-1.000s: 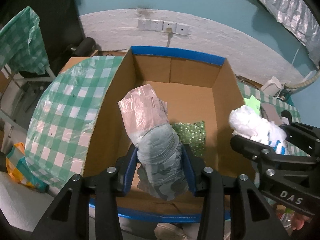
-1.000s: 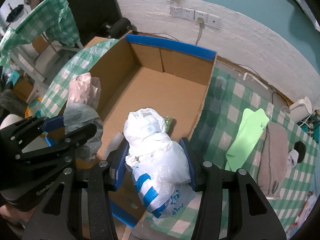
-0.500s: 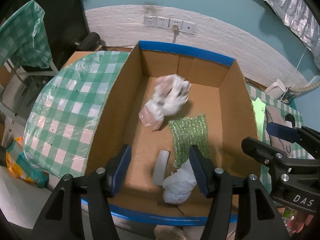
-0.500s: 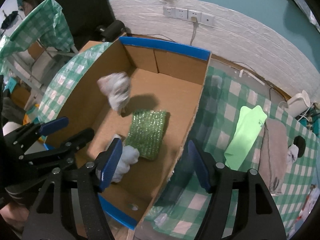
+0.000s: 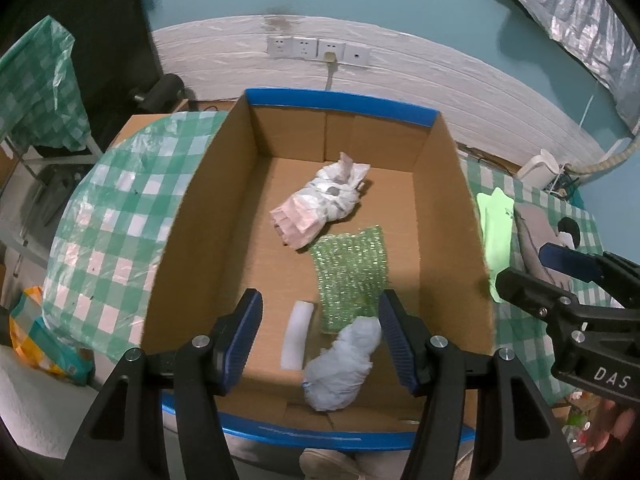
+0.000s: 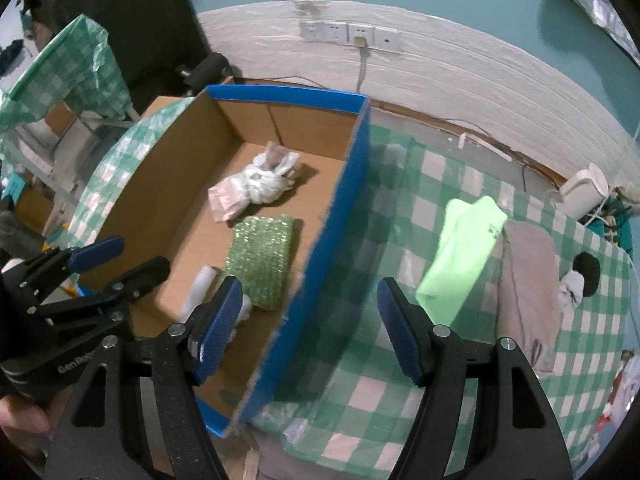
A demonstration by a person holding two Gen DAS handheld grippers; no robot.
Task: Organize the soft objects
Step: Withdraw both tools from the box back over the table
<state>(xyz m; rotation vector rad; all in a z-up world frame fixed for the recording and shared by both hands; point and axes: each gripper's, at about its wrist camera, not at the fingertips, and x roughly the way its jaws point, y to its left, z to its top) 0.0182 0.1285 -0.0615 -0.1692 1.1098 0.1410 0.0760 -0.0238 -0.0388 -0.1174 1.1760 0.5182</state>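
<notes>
An open cardboard box [image 5: 192, 240] with blue edges [image 6: 332, 240] stands on the checked table. Inside lie a pink and white bag bundle [image 5: 320, 204] [image 6: 252, 188], a green bubble wrap sheet [image 5: 350, 276] [image 6: 262, 258], a white foam piece [image 5: 296, 334] [image 6: 198, 290] and a white plastic bag bundle [image 5: 340, 364]. My left gripper [image 5: 320, 340] is open and empty above the box's near end. My right gripper [image 6: 310, 328] is open and empty over the box's right wall.
A light green cloth [image 6: 460, 256] [image 5: 494, 236], a grey-brown cloth [image 6: 528, 280] and a black and white sock [image 6: 580, 276] lie on the checked tablecloth [image 6: 380, 208] right of the box. Wall sockets [image 5: 316, 50] sit behind. A white item [image 6: 584, 190] stands far right.
Both grippers opened and let go of their bag bundles, which dropped into the box. Both grippers then pulled back; the right one shifted right over the box wall.
</notes>
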